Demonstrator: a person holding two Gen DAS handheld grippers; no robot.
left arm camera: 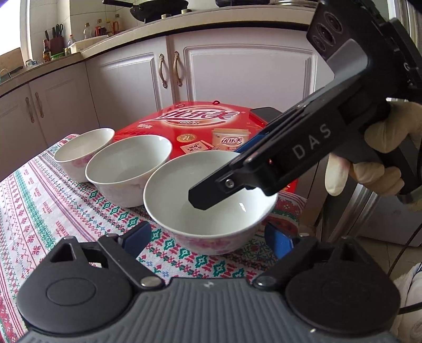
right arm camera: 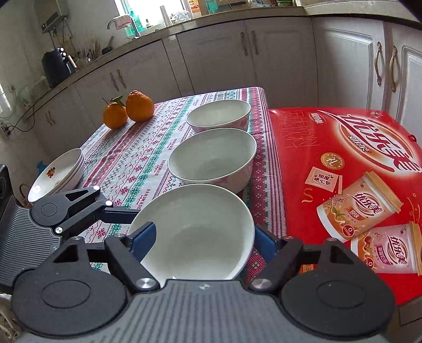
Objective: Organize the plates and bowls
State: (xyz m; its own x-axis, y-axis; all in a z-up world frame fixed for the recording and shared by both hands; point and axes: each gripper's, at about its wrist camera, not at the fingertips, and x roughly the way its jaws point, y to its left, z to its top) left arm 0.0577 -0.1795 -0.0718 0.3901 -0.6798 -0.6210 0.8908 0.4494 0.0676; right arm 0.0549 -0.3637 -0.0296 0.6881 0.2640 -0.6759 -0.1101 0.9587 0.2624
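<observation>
Kitchen table (right arm camera: pixel 137 158) with patterned cloth, three white bowls in a row, both grippers' jaws flanking nearest bowl (left arm camera: pixel 208 200), grip uncertain.

Home kitchen. Evidence: run of white panelled cabinet doors (left arm camera: pixel 245 76) with curved metal handles under a pale stone countertop (right arm camera: pixel 216 23); black wok (left arm camera: pixel 147 8) on the hob; sauce bottles (left arm camera: pixel 99 27) and a knife block (left arm camera: pixel 56 39) at the wall; tap (right arm camera: pixel 112 25) at a window; black kettle-type appliance (right arm camera: pixel 56 66) plugged in. Small surface with a red-green-white cross-stitch pattern tablecloth (right arm camera: pixel 137 158) carries white ceramic bowls (right arm camera: pixel 213 155), stacked white plates (right arm camera: pixel 63 171), two oranges (right arm camera: pixel 129 109) and a red printed milk-tea gift box (right arm camera: pixel 343 171).
</observation>
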